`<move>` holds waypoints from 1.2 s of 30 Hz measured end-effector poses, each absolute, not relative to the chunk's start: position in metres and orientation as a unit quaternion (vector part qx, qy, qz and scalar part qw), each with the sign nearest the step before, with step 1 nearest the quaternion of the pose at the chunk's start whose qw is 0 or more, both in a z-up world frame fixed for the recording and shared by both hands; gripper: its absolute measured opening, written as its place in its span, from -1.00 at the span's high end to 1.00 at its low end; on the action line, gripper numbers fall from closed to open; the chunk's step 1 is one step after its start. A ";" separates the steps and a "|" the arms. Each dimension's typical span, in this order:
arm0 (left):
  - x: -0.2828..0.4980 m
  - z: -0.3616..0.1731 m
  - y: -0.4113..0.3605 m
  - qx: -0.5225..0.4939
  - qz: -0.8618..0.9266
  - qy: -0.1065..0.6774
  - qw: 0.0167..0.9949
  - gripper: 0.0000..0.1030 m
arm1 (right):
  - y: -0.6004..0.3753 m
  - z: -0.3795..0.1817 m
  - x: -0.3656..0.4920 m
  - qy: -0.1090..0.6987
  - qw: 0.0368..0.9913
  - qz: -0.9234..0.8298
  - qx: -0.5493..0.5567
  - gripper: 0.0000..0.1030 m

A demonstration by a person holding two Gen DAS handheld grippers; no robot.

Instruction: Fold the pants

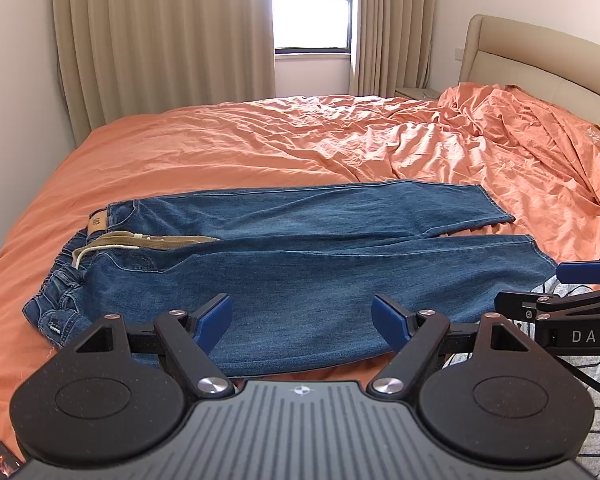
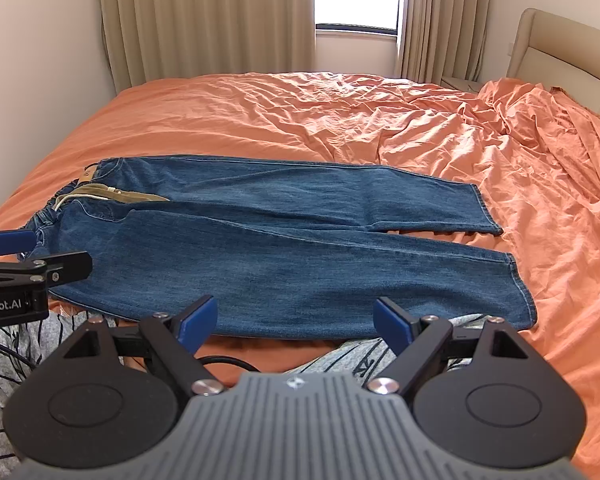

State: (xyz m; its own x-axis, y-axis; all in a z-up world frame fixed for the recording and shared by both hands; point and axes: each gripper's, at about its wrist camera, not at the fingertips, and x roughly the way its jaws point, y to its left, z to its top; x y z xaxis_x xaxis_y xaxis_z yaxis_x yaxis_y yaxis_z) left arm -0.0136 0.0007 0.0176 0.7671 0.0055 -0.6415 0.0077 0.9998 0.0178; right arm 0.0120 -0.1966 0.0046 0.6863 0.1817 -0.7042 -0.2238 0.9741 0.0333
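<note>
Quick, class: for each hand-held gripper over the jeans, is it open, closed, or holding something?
Left hand-held gripper: open, holding nothing, above the jeans.
Right hand-held gripper: open, holding nothing, at the jeans' near edge.

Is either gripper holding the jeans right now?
No, the left gripper and right gripper both hover open above the near edge of the jeans, nothing between their fingers.

A wide bed [image 1: 220,140] under a rumpled orange sheet [image 1: 500,152] fills the room, its beige padded headboard [image 1: 540,60] at the right. Daylight glares through the window [image 1: 311,8] between tall beige curtains [image 1: 160,40] and pale walls [image 1: 12,80].
</note>
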 end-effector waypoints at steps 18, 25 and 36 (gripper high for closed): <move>0.013 0.013 0.044 -0.014 0.004 0.334 0.942 -0.69 | -0.207 -0.015 0.050 0.368 0.922 0.123 -0.010 -0.58; 0.053 0.009 0.137 -0.084 0.027 0.336 0.938 -0.14 | -0.239 -0.045 0.112 0.331 0.932 0.142 0.032 -0.58; 0.137 -0.046 0.308 -0.139 0.090 0.360 0.918 -0.42 | -0.240 -0.104 0.209 0.374 0.916 0.124 0.074 -0.58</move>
